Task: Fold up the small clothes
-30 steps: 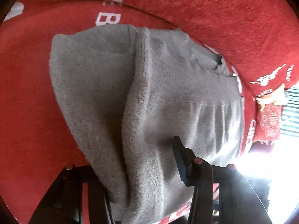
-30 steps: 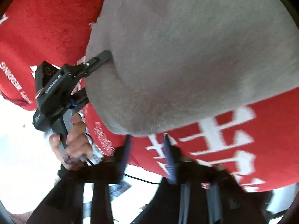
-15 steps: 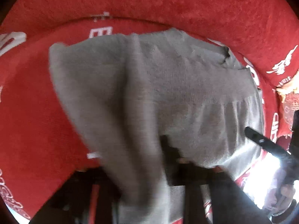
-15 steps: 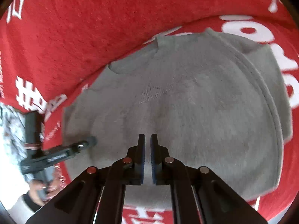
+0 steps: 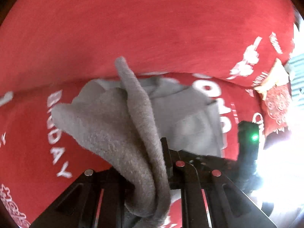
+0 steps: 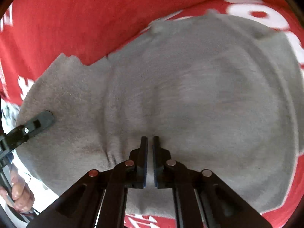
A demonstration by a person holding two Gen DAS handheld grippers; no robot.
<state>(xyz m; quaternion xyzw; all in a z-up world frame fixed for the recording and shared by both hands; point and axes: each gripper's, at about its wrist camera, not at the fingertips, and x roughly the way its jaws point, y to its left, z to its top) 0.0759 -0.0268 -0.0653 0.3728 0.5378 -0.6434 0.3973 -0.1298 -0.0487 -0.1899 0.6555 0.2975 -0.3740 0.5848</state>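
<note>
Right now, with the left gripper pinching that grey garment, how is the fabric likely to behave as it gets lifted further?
Probably floppy: the grey garment drapes in a limp ridge from the left gripper rather than holding shape. Likely light, since one pinched edge raises it. Its fuzzy nap may cling somewhat to the red cloth, so the flat part under the right gripper could drag.

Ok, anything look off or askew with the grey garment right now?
Yes: the grey garment is bunched into a thick rope-like ridge running up from the left gripper, not a flat fold. The right gripper presses on it, jaws almost closed.
</note>
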